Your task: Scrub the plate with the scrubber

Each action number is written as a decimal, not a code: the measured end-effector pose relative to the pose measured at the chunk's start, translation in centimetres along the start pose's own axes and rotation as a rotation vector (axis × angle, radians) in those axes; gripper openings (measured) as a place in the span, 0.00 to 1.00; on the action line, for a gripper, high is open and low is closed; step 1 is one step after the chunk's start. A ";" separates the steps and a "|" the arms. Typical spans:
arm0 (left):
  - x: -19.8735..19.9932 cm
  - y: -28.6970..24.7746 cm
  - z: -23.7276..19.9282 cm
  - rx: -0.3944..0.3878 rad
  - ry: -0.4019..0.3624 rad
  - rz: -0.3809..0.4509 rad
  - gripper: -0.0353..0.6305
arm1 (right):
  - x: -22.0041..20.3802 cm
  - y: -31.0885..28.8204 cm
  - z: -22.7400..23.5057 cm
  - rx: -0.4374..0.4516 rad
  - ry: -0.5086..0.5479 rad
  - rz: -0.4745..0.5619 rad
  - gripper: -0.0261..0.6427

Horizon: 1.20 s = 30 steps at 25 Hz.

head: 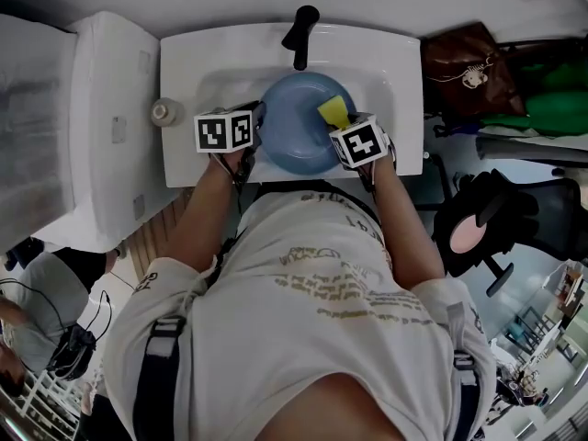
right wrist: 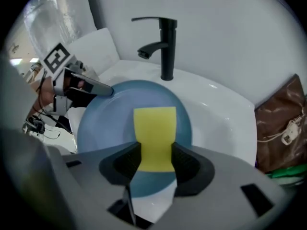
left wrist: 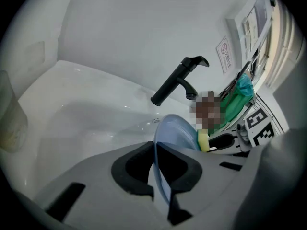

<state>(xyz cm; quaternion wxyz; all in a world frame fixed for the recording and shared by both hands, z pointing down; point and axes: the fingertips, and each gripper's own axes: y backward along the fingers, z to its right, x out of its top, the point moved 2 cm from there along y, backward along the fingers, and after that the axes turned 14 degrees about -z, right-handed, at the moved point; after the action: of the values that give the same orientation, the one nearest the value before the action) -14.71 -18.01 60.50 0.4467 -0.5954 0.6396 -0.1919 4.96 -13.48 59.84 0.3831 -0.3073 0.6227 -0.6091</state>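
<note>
Holds the blue plate (head: 292, 129) by its left rim in the left hand-held gripper (left wrist: 158, 174), jaws drawn narrow onto the thin edge. Presents the plate tilted above the white sink basin (head: 390, 81), just in front of the black faucet (head: 300, 33). Grips the yellow scrubber sponge (right wrist: 154, 131) in the right hand-held gripper (right wrist: 153, 159), jaws pressed on both its sides. Positions the sponge over the plate's face near the right rim; cannot confirm contact.
</note>
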 end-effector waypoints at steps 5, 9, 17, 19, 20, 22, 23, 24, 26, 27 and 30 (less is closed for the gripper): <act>-0.3 0.1 1.4 -0.049 -0.009 0.010 0.11 | -0.7 -1.4 0.7 -0.009 -0.171 -0.086 0.34; 0.0 0.4 2.8 -0.082 -0.051 0.028 0.11 | -0.8 -1.6 1.5 -0.001 -0.215 -0.109 0.35; 0.3 0.7 3.6 -0.094 -0.106 0.031 0.11 | 1.3 -1.0 2.1 0.016 -0.176 -0.069 0.35; 0.1 0.6 4.0 -0.094 -0.123 0.025 0.11 | 2.7 -0.6 1.5 0.017 -0.113 -0.020 0.35; 0.0 0.5 4.1 -0.093 -0.131 0.023 0.11 | 3.3 -0.4 1.2 0.014 -0.080 -0.002 0.35; -0.1 0.4 4.4 -0.090 -0.139 0.022 0.11 | 4.4 -0.1 0.3 0.002 -0.010 0.021 0.35; -0.2 0.3 4.6 -0.088 -0.139 0.021 0.11 | 4.9 0.0 -0.2 -0.005 0.030 0.032 0.35; -0.2 0.3 4.6 -0.087 -0.139 0.020 0.11 | 5.5 0.2 -0.9 -0.010 0.074 0.049 0.35; -0.2 0.3 4.7 -0.084 -0.138 0.020 0.11 | 7.0 0.7 -2.3 -0.020 0.161 0.090 0.35; -0.2 0.4 4.6 -0.083 -0.136 0.021 0.11 | 7.5 0.9 -3.0 -0.028 0.195 0.103 0.35; 0.0 0.6 4.4 -0.078 -0.130 0.028 0.11 | 7.7 0.8 -4.7 -0.052 0.288 0.100 0.35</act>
<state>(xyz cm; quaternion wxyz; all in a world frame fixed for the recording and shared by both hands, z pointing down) -11.50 -16.60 57.72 0.4664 -0.6146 0.6244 -0.1218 -2.97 -17.51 58.10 0.3115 -0.1952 0.7012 -0.6109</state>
